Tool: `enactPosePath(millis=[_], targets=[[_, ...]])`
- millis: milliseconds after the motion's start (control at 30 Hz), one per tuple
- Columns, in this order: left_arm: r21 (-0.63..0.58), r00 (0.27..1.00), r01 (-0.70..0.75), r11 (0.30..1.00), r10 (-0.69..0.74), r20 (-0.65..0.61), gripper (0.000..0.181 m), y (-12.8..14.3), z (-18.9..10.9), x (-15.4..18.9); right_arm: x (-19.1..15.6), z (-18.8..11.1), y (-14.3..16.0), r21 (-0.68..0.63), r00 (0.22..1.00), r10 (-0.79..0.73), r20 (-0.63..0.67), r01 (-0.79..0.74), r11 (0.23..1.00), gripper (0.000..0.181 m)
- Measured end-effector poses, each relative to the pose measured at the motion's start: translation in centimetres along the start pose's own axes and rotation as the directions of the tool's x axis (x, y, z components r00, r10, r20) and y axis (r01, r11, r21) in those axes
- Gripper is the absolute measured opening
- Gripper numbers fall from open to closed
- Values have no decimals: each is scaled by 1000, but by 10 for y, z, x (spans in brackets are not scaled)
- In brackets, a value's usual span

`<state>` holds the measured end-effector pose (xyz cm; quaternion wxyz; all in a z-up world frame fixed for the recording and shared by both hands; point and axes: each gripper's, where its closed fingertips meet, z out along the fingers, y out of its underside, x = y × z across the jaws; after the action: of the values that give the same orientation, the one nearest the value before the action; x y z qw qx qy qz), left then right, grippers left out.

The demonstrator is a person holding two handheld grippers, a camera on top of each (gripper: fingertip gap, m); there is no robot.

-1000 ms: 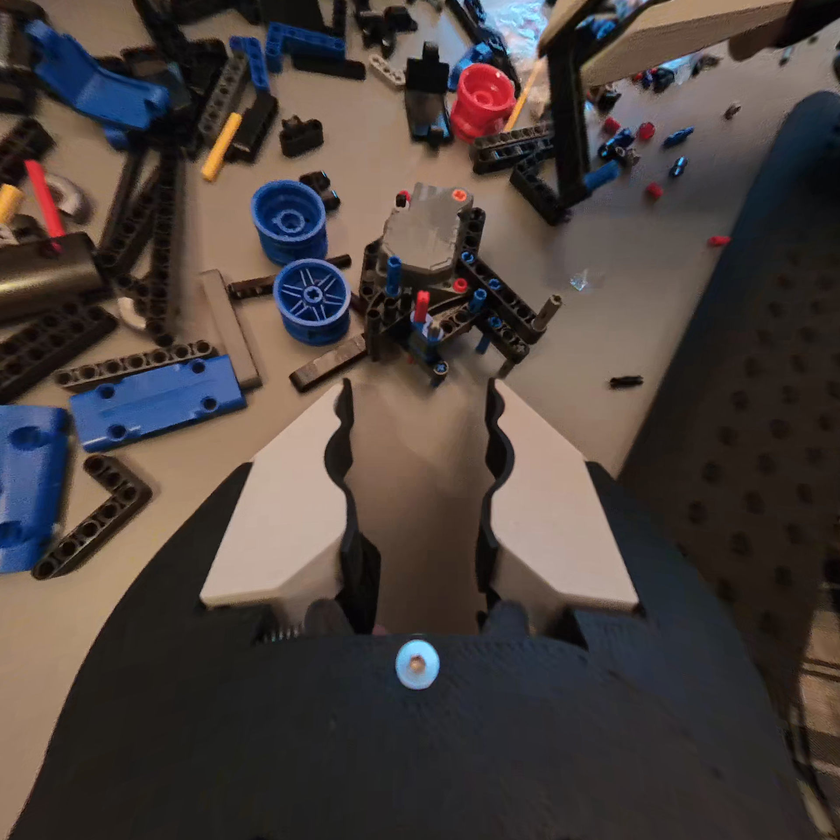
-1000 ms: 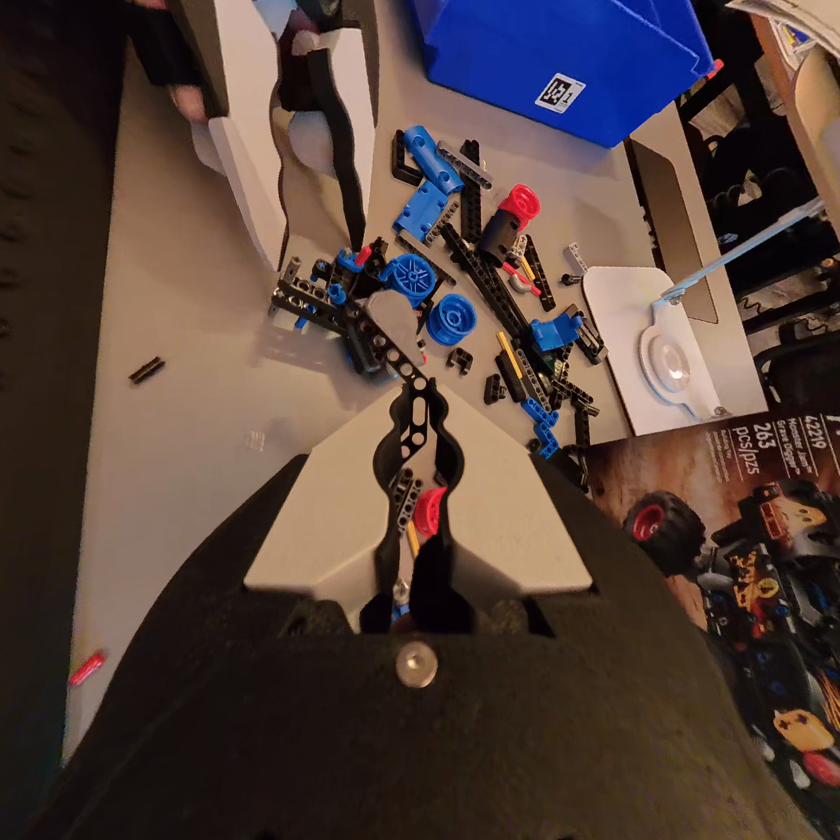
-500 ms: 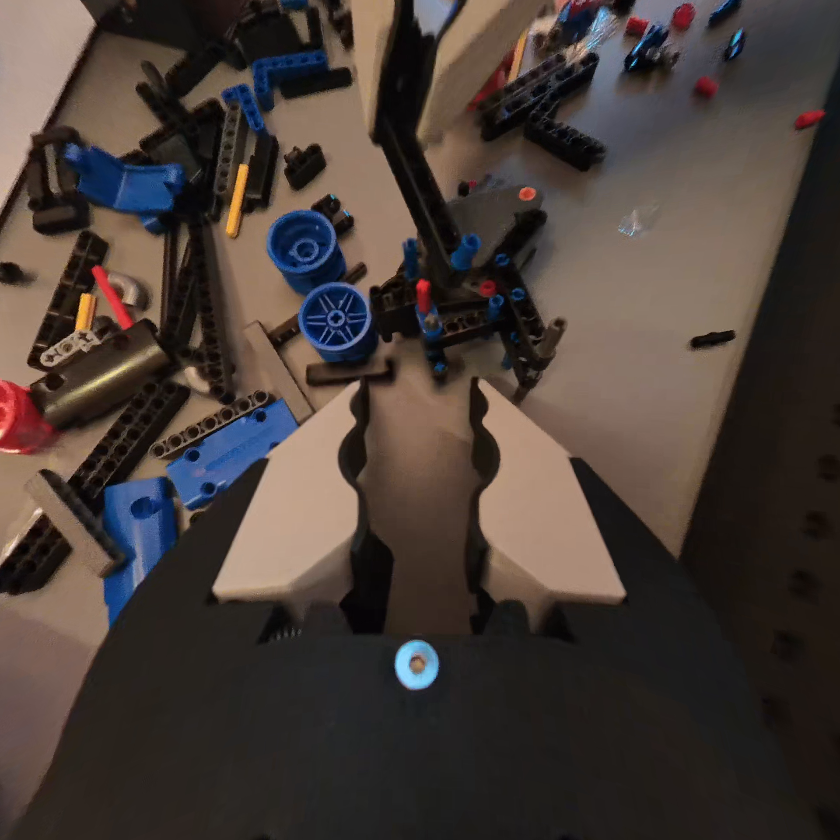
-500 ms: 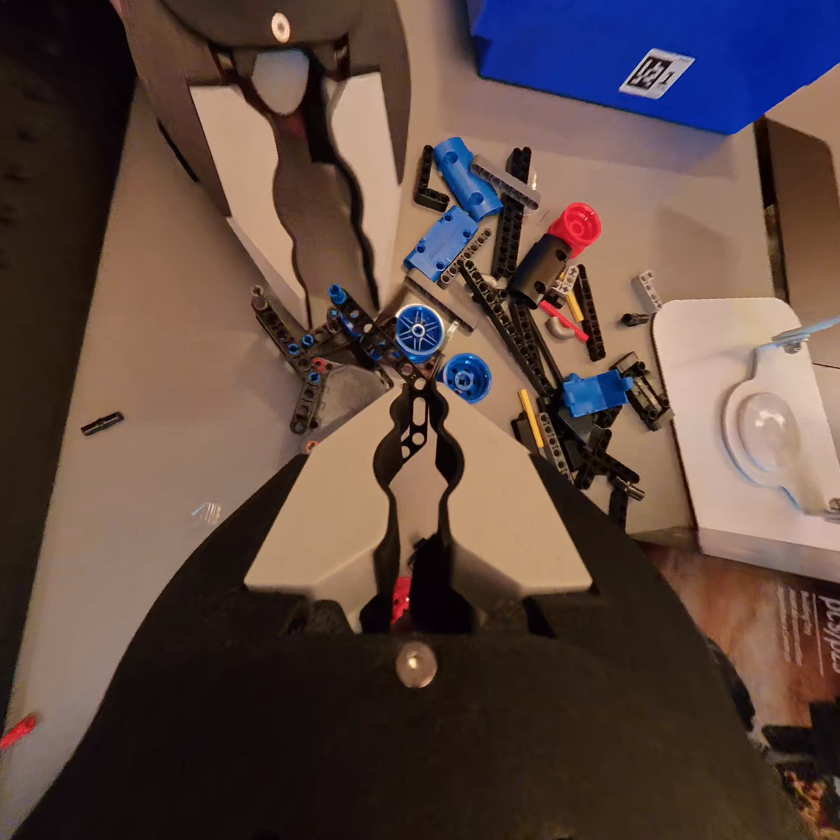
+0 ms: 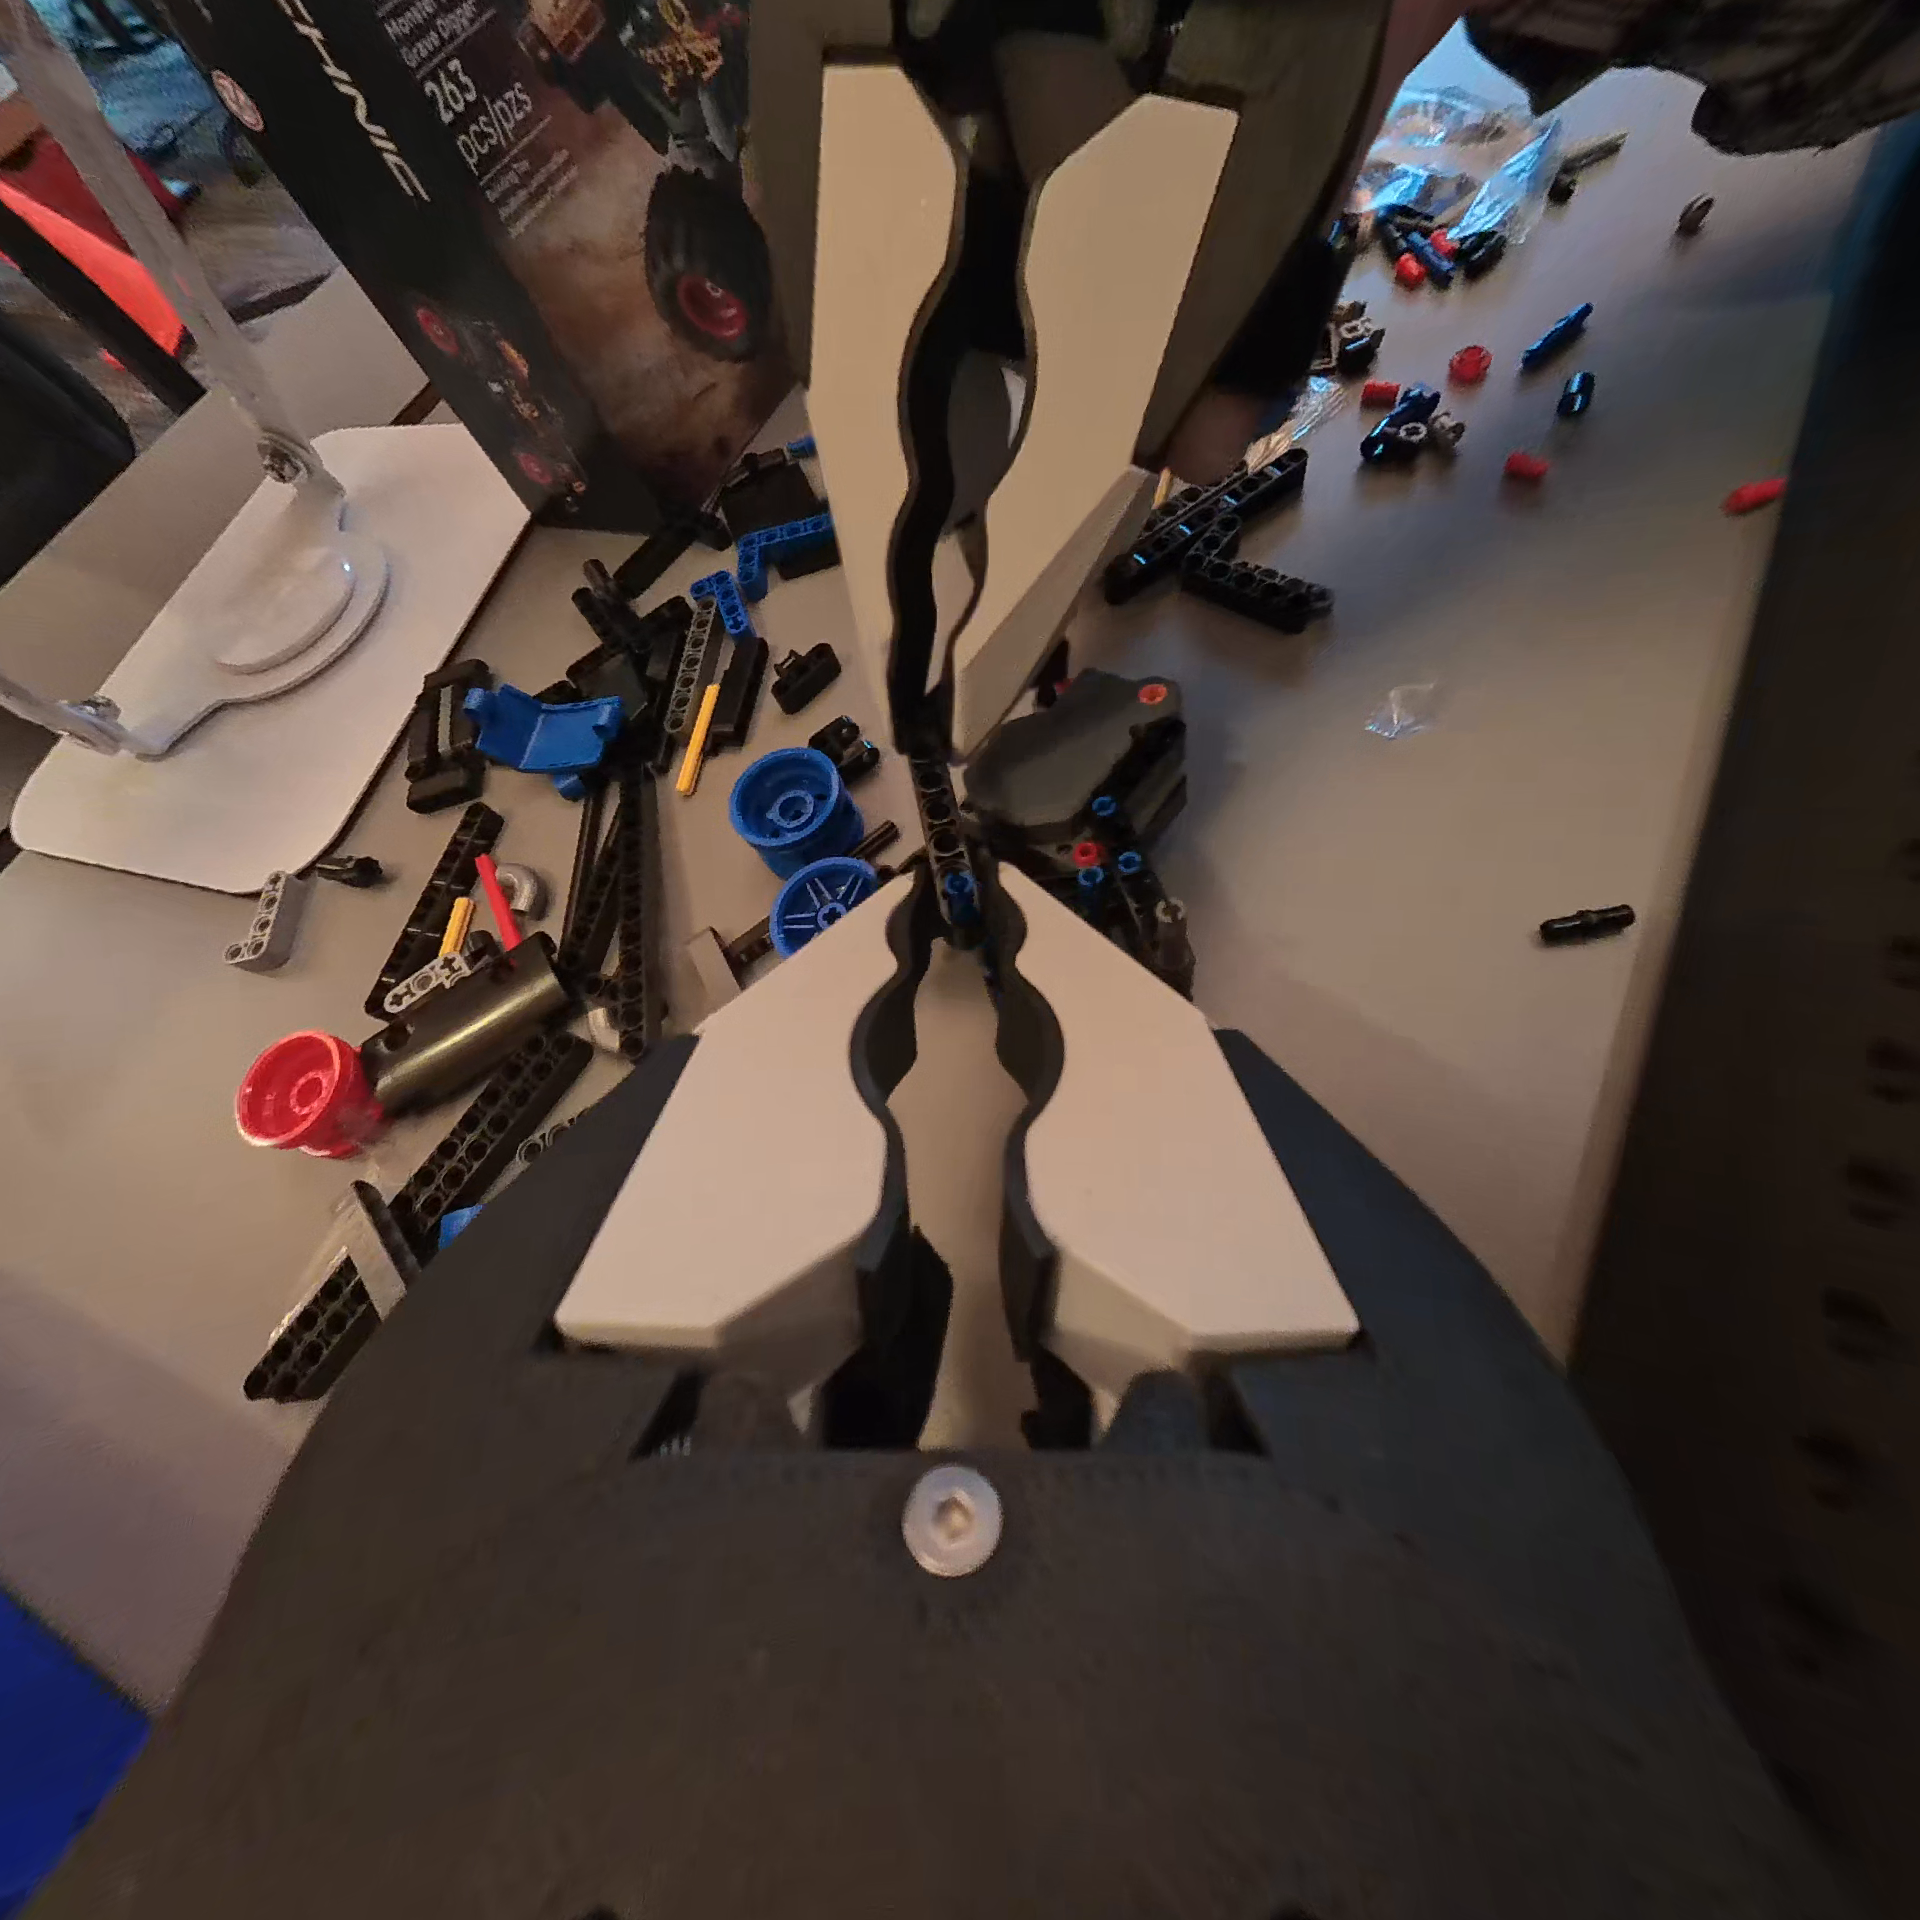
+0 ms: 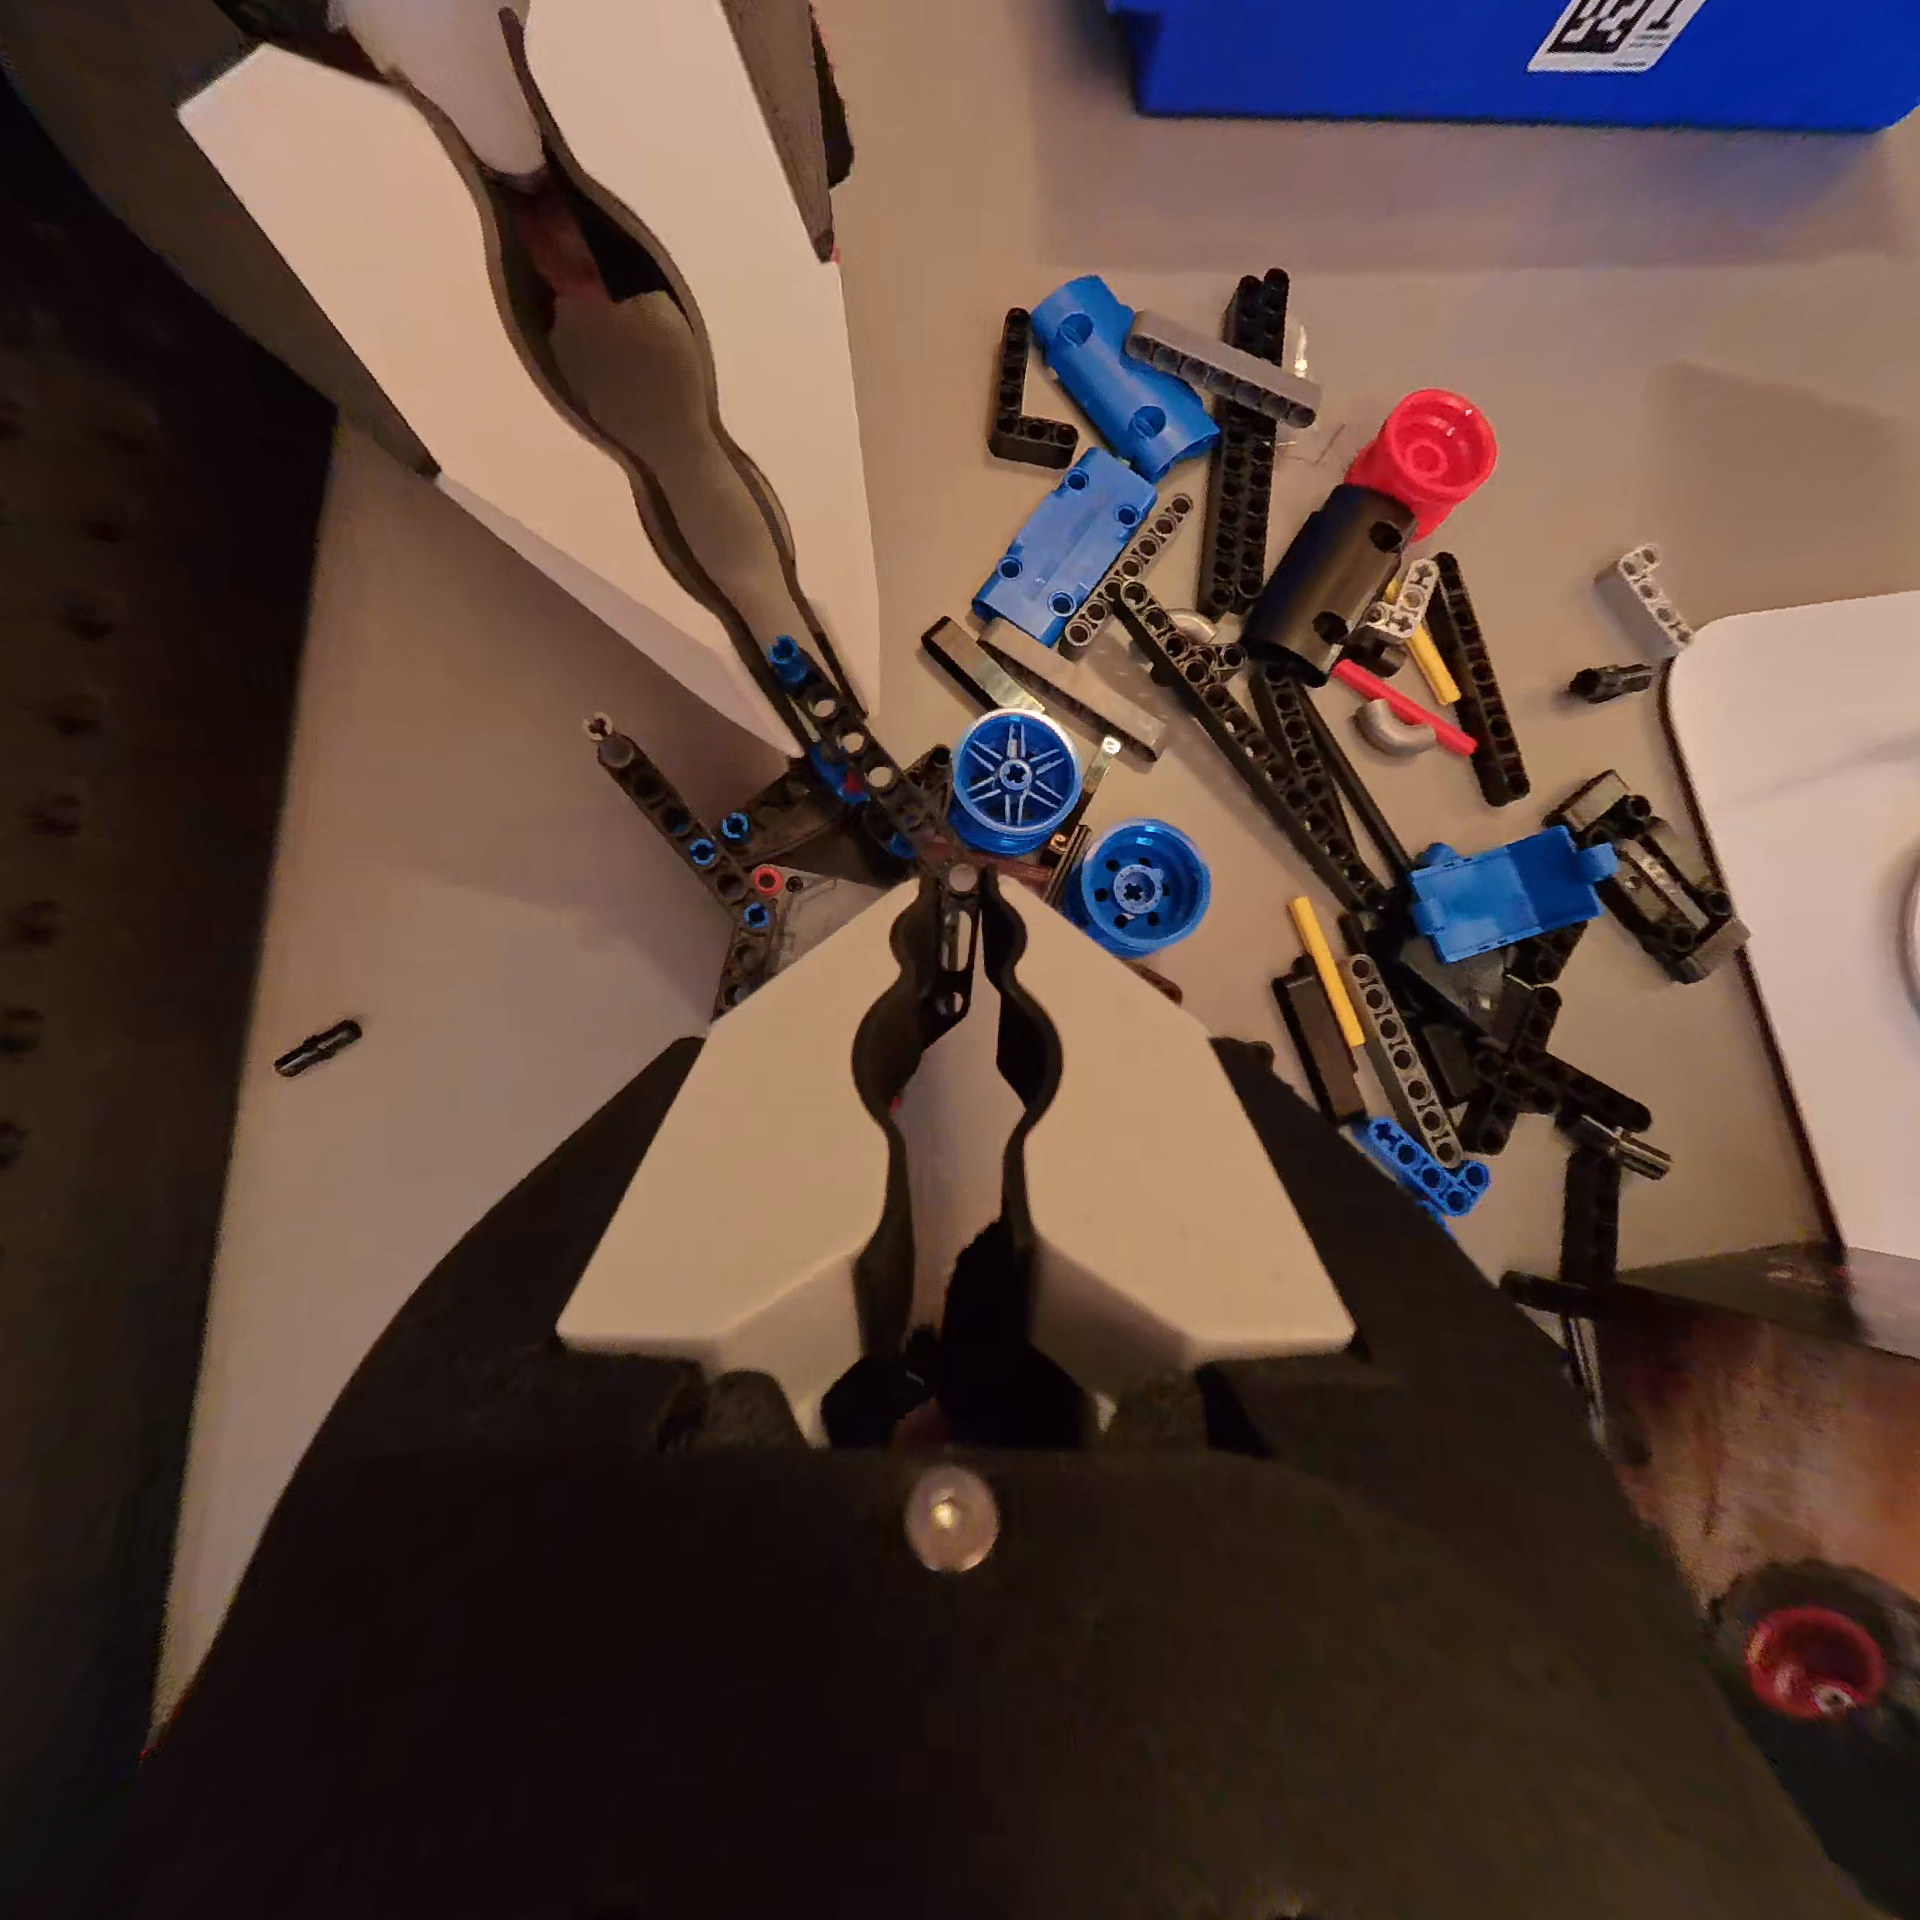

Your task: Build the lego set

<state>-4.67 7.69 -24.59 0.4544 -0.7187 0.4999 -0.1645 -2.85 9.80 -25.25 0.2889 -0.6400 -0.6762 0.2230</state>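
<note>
Both claws pinch one long black holed plastic beam point(image 5: 940, 821): right claw point(image 6: 961, 914) clamped on its near end, left claw point(image 5: 951, 920) on the part-built black-and-grey chassis point(image 5: 1081, 790) just beyond, so uneven pressure could pop the pins loose.

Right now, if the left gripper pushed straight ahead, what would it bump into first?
Probably the long black holed beam already between the left gripper fingertips, then the right gripper holding its far end; depth is uncertain.
</note>
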Motion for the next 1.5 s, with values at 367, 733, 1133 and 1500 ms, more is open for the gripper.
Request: enactPosePath(millis=[367,733,1133,1500], targets=[[-4,999,-23,1000,23,40,5,-1,3,-3,-1,-2,1,42,1000,4,28,-5,999,11],[-21,998,32,999,-31,61,5,2,2,-3,-1,3,0,7,995,-13,97,12,1000,6],[-5,989,62,998,-61,131,6,7,-2,-7,1,9,-5,-41,989,-78,126,83,996,6],[-20,980,172,985,-169,105,5,18,5,-2,-1,18,2,-133,980,-69,185,94,987,6]])
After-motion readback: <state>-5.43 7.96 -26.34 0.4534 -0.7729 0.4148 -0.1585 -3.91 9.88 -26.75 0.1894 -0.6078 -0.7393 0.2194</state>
